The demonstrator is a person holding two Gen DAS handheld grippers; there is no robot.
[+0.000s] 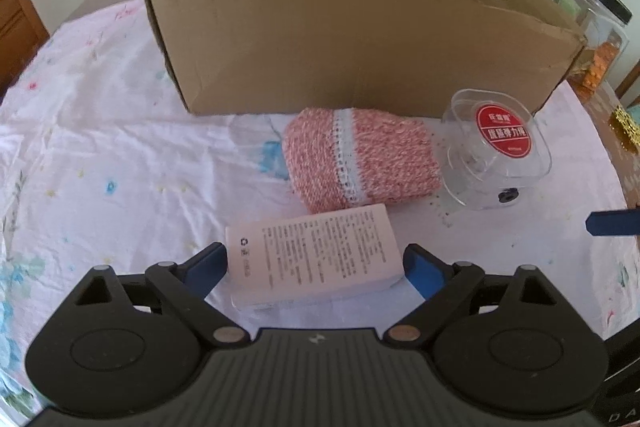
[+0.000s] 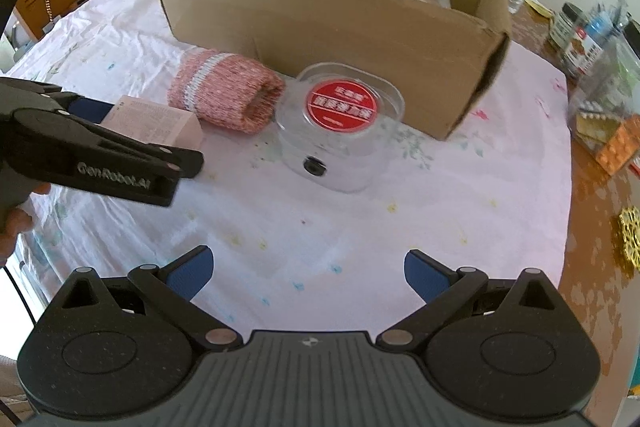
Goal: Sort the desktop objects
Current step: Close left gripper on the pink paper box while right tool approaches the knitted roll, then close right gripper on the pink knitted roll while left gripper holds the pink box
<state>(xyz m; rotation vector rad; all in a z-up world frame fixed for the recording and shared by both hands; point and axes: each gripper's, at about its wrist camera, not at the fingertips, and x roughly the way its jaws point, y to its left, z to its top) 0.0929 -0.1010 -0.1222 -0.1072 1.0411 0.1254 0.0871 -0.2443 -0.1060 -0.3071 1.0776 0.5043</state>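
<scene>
Pink carton (image 1: 316, 259) sits between your left gripper (image 1: 316, 269), jaws wide (right gripper (image 2: 308, 275) wide, empty); contact unclear, closing off-centre may skew it.

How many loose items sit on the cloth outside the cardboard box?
3: pink carton between the left gripper fingers, knitted roll behind it, clear spool case rightmost.

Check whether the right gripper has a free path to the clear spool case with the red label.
Probably yes. The right gripper is open with only bare tablecloth between it and the spool case. The left gripper is off to the side at the pink box.
</scene>
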